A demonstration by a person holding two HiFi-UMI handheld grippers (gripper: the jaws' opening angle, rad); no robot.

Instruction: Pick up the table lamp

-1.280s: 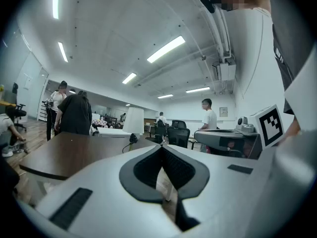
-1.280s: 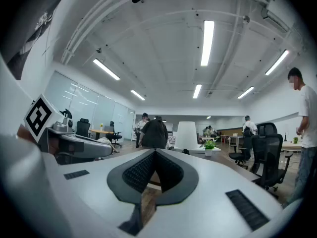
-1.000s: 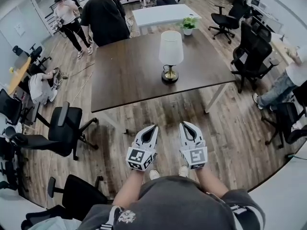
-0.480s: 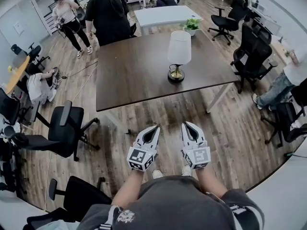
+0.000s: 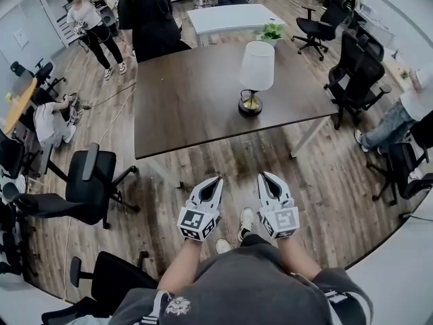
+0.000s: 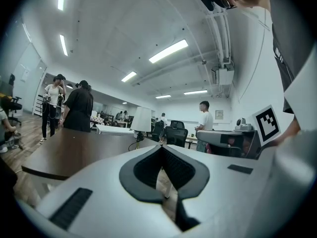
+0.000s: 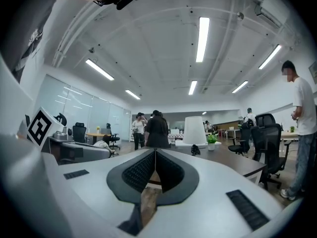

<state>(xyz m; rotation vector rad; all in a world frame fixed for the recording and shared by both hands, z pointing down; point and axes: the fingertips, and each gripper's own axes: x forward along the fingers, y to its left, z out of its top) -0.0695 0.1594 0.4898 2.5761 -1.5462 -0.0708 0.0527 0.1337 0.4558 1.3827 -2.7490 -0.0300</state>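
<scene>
The table lamp, with a white shade and a brass base, stands upright on the dark brown table, right of its middle. Both grippers are held side by side over the wooden floor, well short of the table's near edge. My left gripper is shut and holds nothing, and so is my right gripper. In the left gripper view the lamp shows small beyond the closed left gripper. The right gripper view has the lamp ahead, right of the closed right gripper.
A black office chair stands left of me, another is behind it, and more chairs line the table's right side. Two people stand beyond the table by a white table and a potted plant. A person sits at right.
The table and lamp have drifted right and slightly nearer in the head view as I step forward. Both grippers keep their places, still shut. The person in black has shifted left.
</scene>
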